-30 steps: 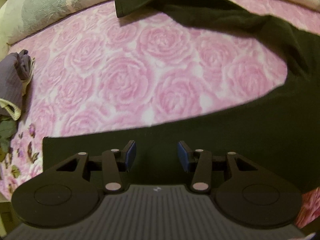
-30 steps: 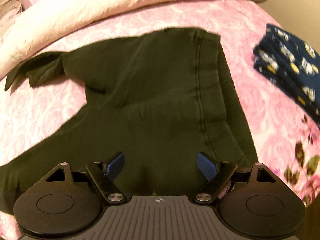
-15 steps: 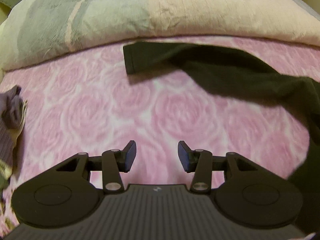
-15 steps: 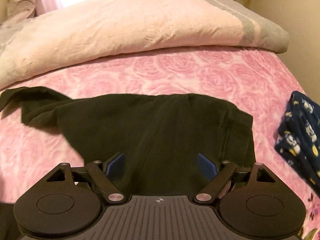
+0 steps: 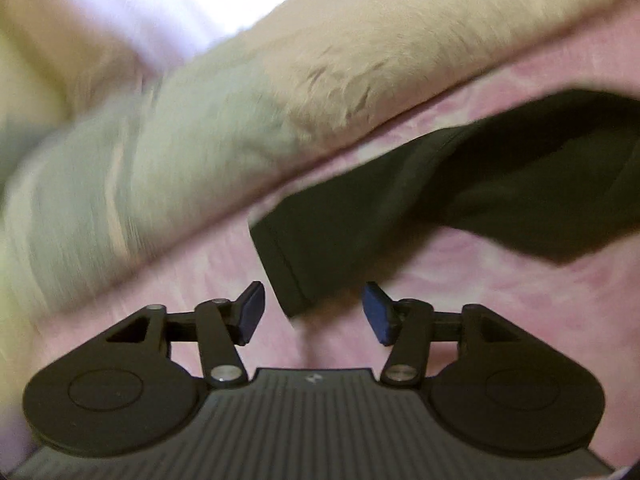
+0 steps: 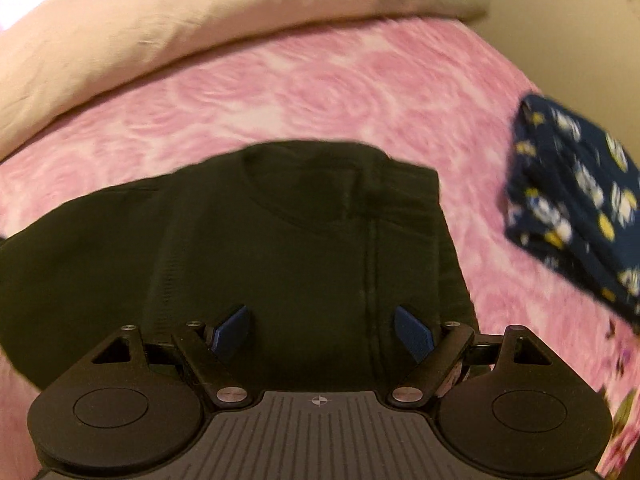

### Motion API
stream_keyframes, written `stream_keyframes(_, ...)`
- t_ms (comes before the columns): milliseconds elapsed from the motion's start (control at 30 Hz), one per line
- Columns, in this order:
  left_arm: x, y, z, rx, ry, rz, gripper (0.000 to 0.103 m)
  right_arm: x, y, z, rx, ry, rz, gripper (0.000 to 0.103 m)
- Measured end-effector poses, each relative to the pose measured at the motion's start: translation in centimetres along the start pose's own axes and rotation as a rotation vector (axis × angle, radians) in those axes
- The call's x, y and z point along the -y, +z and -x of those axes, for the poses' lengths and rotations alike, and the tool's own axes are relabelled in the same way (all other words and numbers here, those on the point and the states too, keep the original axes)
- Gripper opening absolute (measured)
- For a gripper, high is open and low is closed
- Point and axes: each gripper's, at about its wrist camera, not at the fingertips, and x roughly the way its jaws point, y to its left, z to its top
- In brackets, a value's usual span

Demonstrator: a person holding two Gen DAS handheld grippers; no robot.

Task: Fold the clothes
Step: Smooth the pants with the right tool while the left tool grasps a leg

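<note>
Sleeve cuff (image 5: 294,280) of black shirt (image 6: 280,248) just ahead of wide-apart left hand-held gripper (image 5: 312,314), untouched.

place: you're in a home bedroom | evidence: bed (image 6: 320,92) with pink rose-print cover, rolled duvet (image 6: 180,28) along its far edge | bright blur behind, probably a curtained window (image 5: 160,4)
</note>
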Motion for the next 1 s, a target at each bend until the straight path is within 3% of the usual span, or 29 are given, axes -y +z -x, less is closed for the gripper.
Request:
stream_keyframes(67,-0.5,-0.1,0.0,0.006,-0.018,-0.039,0.045,0.1,-0.2,-0.7,-0.016,-0.001,-0.017,0.083)
stream_keyframes(100,-0.8,-0.1,-0.1,0.009,-0.026,-0.058,0.021,0.1,-0.2,-0.9,-0.02,-0.003,-0.02,0.083)
stream_keyframes(133,-1.1,-0.2,-0.1,0.012,-0.035,-0.078,0.006,0.0,-0.3,-1.0,-0.02,-0.007,-0.015,0.083)
stream_keyframes(233,-1.9,-0.3,-0.1,0.022,-0.062,-0.136,0.006,0.1,-0.4,-1.3,-0.02,-0.01,-0.005,0.083)
stream_keyframes(267,-3.4,0.0,1.0,0.014,-0.091,-0.085,0.006,0.2,-0.4,-1.4,-0.019,-0.01,-0.006,0.083)
stream_keyframes(433,-14.8,3.1,8.8,-0.031,-0.365,0.368,0.005,0.9,0.3,-2.0,-0.027,-0.006,-0.034,0.083)
stream_keyframes(567,-22.8,6.4,10.9,-0.07,-0.617,0.857,0.006,1.2,1.2,-2.5,-0.037,0.006,-0.086,0.083)
stream_keyframes(600,-24.2,7.0,10.5,-0.072,-0.652,0.962,0.006,1.3,1.3,-2.6,-0.04,0.007,-0.098,0.083)
stream_keyframes(700,-25.5,7.9,6.2,-0.177,-0.625,1.138,0.01,1.5,1.6,-3.0,-0.045,0.01,-0.129,0.083)
stream_keyframes(800,-23.8,5.8,-0.8,-0.36,-0.593,1.182,0.01,1.5,1.5,-3.3,-0.04,0.012,-0.131,0.083)
stream_keyframes(867,-21.7,2.9,-3.7,-0.487,-0.546,1.222,0.016,1.4,1.2,-3.3,-0.031,0.015,-0.111,0.083)
stream_keyframes(933,-19.9,0.0,-4.8,-0.508,-0.511,1.253,0.029,1.4,0.9,-3.3,-0.022,0.022,-0.09,0.083)
stream_keyframes(1000,-19.3,-2.1,-5.0,-0.479,-0.455,1.292,0.031,1.4,0.6,-3.4,-0.012,0.032,-0.071,0.083)
